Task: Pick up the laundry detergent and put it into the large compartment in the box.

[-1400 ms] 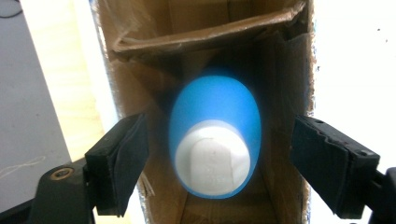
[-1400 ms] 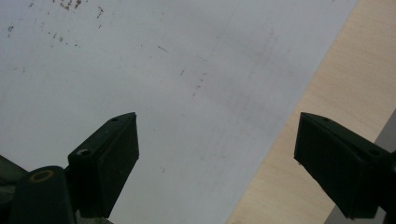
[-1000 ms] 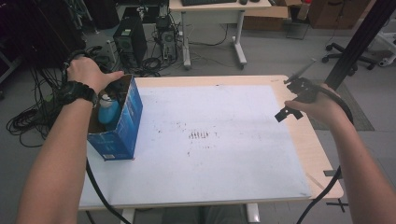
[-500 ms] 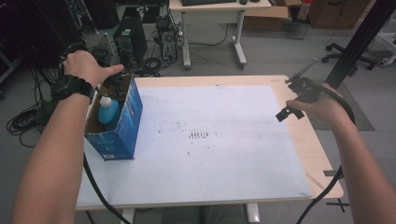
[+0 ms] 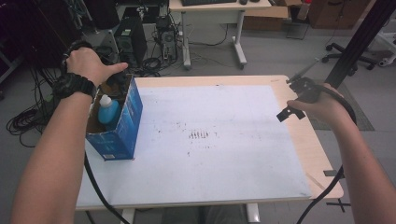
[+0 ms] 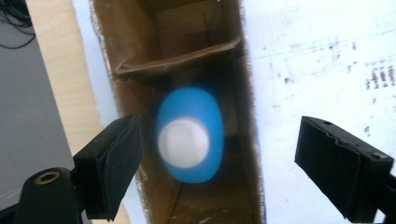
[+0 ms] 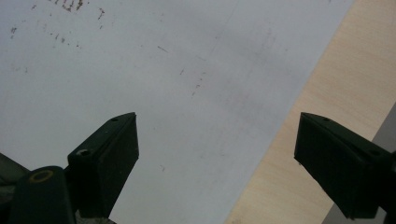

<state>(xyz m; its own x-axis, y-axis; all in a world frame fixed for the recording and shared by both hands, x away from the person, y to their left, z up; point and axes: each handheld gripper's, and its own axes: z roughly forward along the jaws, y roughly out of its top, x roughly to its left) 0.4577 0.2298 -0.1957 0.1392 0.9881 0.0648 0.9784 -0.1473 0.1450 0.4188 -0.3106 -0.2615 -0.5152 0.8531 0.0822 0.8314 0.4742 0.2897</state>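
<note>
You are holding your left claw [image 6: 217, 154] above the open blue cardboard box [image 5: 122, 122], its jaws just opening wide, nothing gripped; the blue plastic bottle with the white cap [image 6: 189, 135] is standing inside, directly below. Placement looks done; only withdrawing remains. Your right claw [image 7: 217, 158] is hanging spread and empty over the worktop [image 5: 224, 140].

Even, soft indoor light filled the high view; the white table sheet [image 5: 224, 154] was bright without glare, and shadows stayed faint. The room's far left corner was dim. In the left gripper view the blue bottle [image 6: 189, 135] was blurred, out of focus, inside the shadowed cardboard box [image 6: 140, 56]. The right gripper view looked grainy.
</note>
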